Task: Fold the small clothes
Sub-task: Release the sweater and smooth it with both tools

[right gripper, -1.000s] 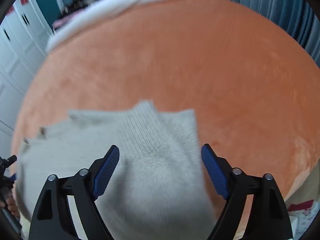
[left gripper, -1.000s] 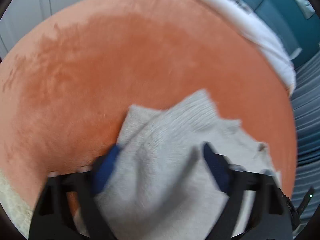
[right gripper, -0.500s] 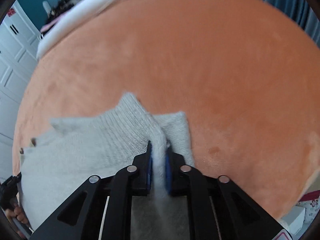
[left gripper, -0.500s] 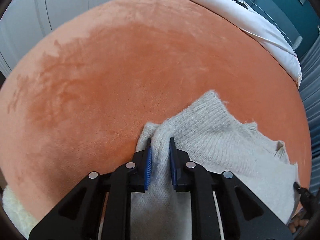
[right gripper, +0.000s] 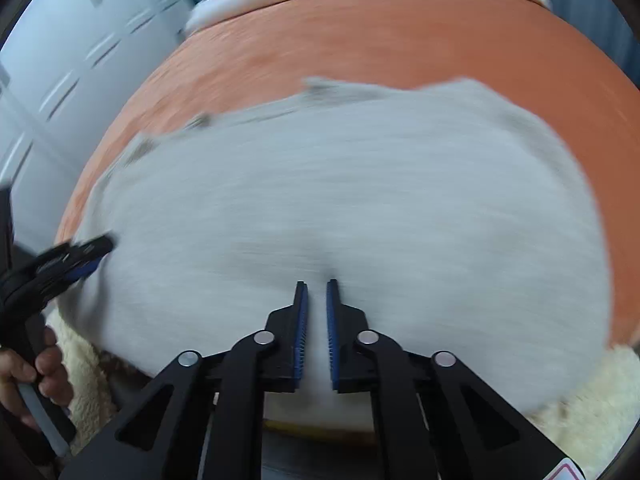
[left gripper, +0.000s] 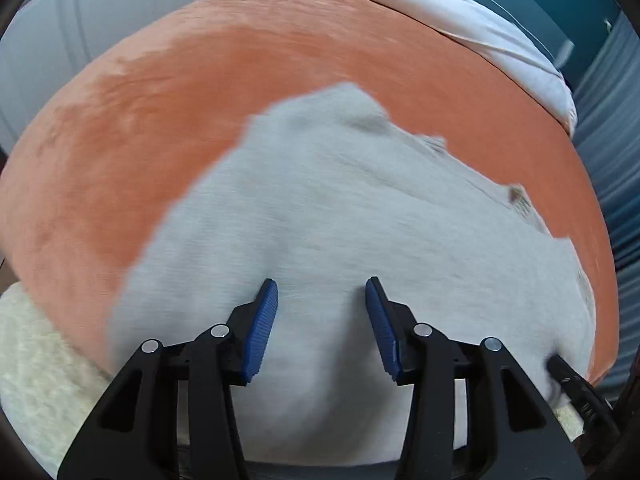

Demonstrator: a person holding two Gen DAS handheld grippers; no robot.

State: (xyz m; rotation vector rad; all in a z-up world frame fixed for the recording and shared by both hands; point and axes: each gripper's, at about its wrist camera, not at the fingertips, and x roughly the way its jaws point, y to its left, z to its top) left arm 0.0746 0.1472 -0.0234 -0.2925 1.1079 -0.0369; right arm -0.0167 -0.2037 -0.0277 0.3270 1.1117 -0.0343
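Observation:
A light grey knit sweater [left gripper: 360, 200] lies spread on an orange velvet bedspread [left gripper: 160, 120], blurred by motion. My left gripper [left gripper: 321, 282] hovers over its near part with jaws opening; cloth lies under them, but the blue pads [left gripper: 260, 328] do not press on it. In the right wrist view the sweater [right gripper: 360, 184] fills the middle. My right gripper [right gripper: 316, 283] is shut on a pinch of its near edge. The left gripper [right gripper: 80, 258] shows at the sweater's left edge, held by a person's hand [right gripper: 24, 372].
White bedding [left gripper: 480, 28] lies along the far side of the bedspread. A cream fleecy blanket [left gripper: 40, 352] hangs at the near edge, also at the lower right [right gripper: 580, 400]. White wardrobe doors [right gripper: 60, 60] stand to the left and a blue-grey curtain [left gripper: 616, 120] to the right.
Both grippers closed on folds of the bunched sweater, then moved; it now lies spread much wider. The left jaws have opened off the cloth. The right jaws stay shut on it.

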